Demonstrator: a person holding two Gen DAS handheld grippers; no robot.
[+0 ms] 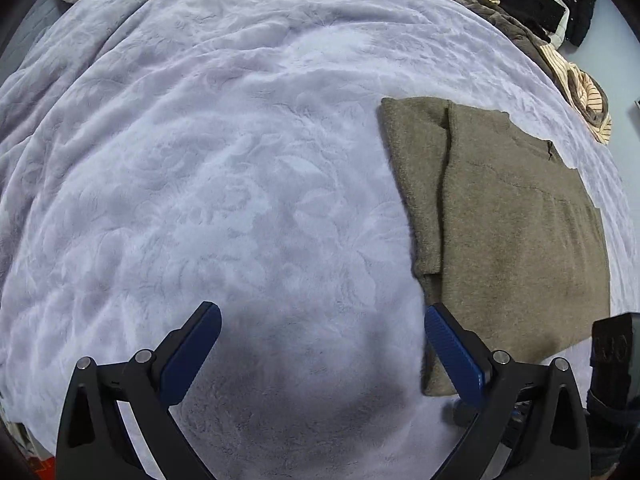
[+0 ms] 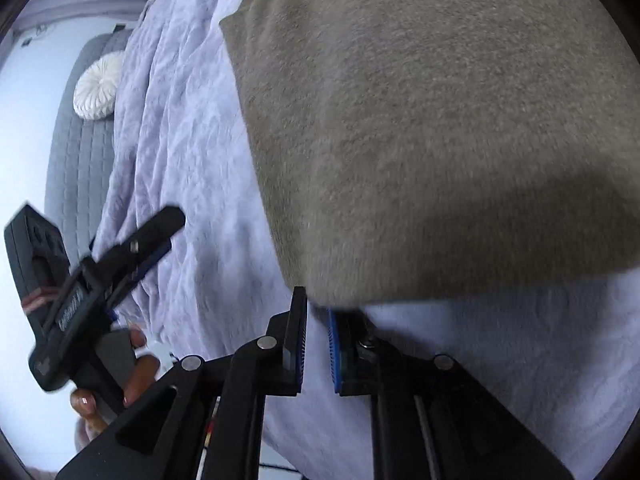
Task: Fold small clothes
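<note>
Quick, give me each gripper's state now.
Left gripper: open, empty, over the blanket.
Right gripper: nearly closed at the sweater edge; grip cannot be told.

Left gripper (image 1: 322, 322): jaws spread wide, blue pads facing each other, nothing between them, angled down over the near part of the bed. In the right wrist view it shows from the side at lower left, a bare hand (image 2: 120, 380) wrapped round its handle. Right gripper (image 2: 316, 312): jaws drawn close, narrow gap left, fingertips at the near edge of the folded brown sweater (image 2: 420, 128); whether they pinch it is unclear.
</note>
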